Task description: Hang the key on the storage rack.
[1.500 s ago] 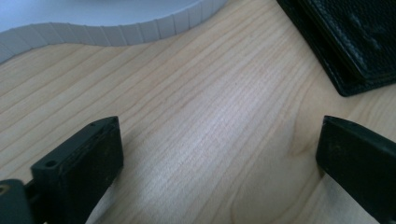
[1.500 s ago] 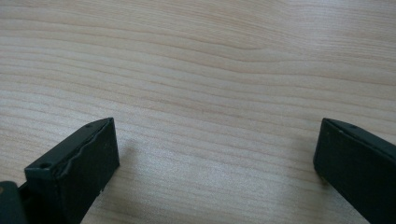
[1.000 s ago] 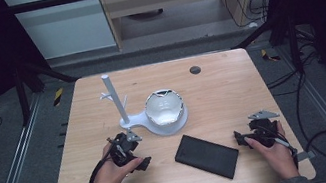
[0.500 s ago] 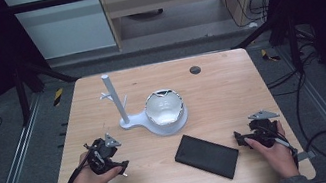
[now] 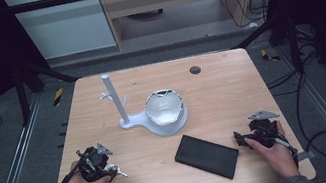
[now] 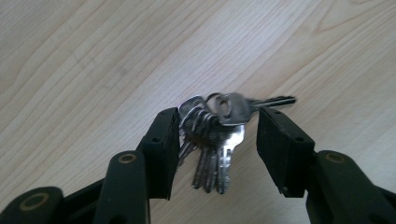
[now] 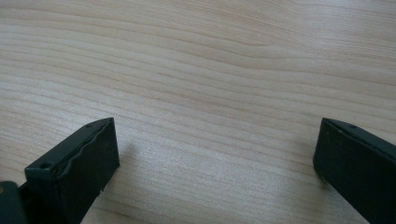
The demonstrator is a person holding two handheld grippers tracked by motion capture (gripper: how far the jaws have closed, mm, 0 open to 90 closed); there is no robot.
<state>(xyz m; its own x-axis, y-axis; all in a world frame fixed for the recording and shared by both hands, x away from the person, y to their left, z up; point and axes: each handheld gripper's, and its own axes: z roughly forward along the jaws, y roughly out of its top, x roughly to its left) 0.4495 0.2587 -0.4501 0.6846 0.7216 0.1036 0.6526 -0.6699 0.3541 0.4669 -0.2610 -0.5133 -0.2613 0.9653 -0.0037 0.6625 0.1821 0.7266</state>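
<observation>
Leftward across the surface (image 5: 231, 84) slid the left tongs (image 6: 217, 135), jaws just closing around the bunch of keys (image 6: 215, 135) lying near the front-left edge (one pad touching, the other apart). Right tongs (image 7: 215, 163) sat wide open, nothing between.

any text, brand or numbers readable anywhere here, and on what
None can be read.
Bunch of keys between the left tongs: any stamping is too blurred to read.
Flat black case: plain top, no label shows.
White stand with bowl: no markings show.
Wooden table: only grain.
</observation>
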